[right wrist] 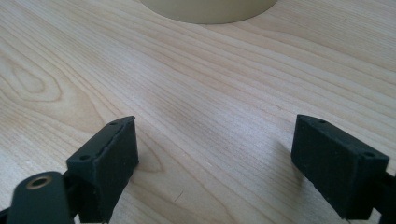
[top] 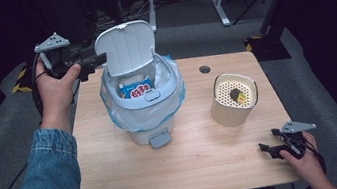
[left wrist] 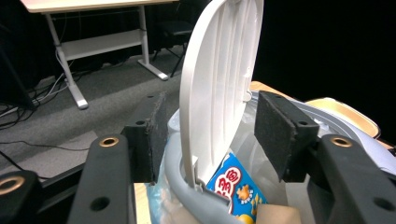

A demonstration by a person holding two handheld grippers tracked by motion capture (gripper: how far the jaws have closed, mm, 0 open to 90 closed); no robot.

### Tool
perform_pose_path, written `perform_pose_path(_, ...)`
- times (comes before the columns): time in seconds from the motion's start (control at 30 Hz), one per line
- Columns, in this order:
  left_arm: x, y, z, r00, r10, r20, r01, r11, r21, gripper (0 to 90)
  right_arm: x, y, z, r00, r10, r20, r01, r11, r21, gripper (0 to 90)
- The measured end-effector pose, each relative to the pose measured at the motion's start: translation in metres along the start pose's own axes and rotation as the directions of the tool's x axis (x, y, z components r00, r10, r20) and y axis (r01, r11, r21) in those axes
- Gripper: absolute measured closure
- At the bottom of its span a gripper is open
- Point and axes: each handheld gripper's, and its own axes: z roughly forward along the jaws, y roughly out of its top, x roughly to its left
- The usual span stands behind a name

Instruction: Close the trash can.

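The thin, light, stiff lid [left wrist: 219,88], raised upright at the back of the bin [top: 144,109], is straddled untouched by the spread jaws of the left gripper [left wrist: 210,135], so its edge should be pinched.

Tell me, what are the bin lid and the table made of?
The bin lid looks like matte white plastic: smooth, with thin moulded ribs on its underside. The table looks like pale wood, with grain lines and a knot swirl, though it may be a printed laminate.
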Motion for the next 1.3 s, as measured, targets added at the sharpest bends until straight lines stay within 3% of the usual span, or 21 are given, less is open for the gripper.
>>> perform_pose_path(0.13, -0.001, 0.003, 0.004, 0.9998, 0.012, 0.017, -0.011, 0.9998, -0.019, 43.7, 0.000, 0.000, 0.000, 1.0000, -0.001, 0.000, 0.001, 1.000, 0.000, 14.7)
perform_pose_path(0.4, -0.003, 0.008, 0.006, 0.9987, 0.034, 0.037, -0.034, 0.9994, 0.006, 44.4, 0.000, 0.000, 0.000, 1.0000, 0.000, 0.000, 0.000, 1.000, 0.000, 14.8)
perform_pose_path(0.7, -0.017, 0.006, -0.005, 0.9918, 0.066, 0.109, -0.068, 0.9977, 0.007, 44.3, 0.000, 0.000, 0.000, 1.0000, 0.000, 0.000, 0.000, 1.000, 0.000, 14.7)
perform_pose_path(0.83, -0.027, 0.003, -0.007, 0.9871, 0.087, 0.135, -0.091, 0.9954, 0.028, 42.4, 0.000, 0.000, 0.000, 1.0000, 0.000, 0.000, 0.000, 1.000, 0.000, 14.7)
perform_pose_path(1.1, -0.044, -0.008, -0.004, 0.9764, 0.086, 0.198, -0.103, 0.9915, 0.079, 41.4, 0.000, 0.000, 0.000, 1.0000, 0.000, 0.000, 0.000, 1.000, 0.000, 14.7)
perform_pose_path(1.3, -0.058, -0.014, 0.005, 0.9594, 0.083, 0.270, -0.114, 0.9881, 0.103, 43.6, 0.000, 0.000, 0.000, 1.0000, 0.000, 0.000, 0.000, 1.000, 0.000, 14.7)
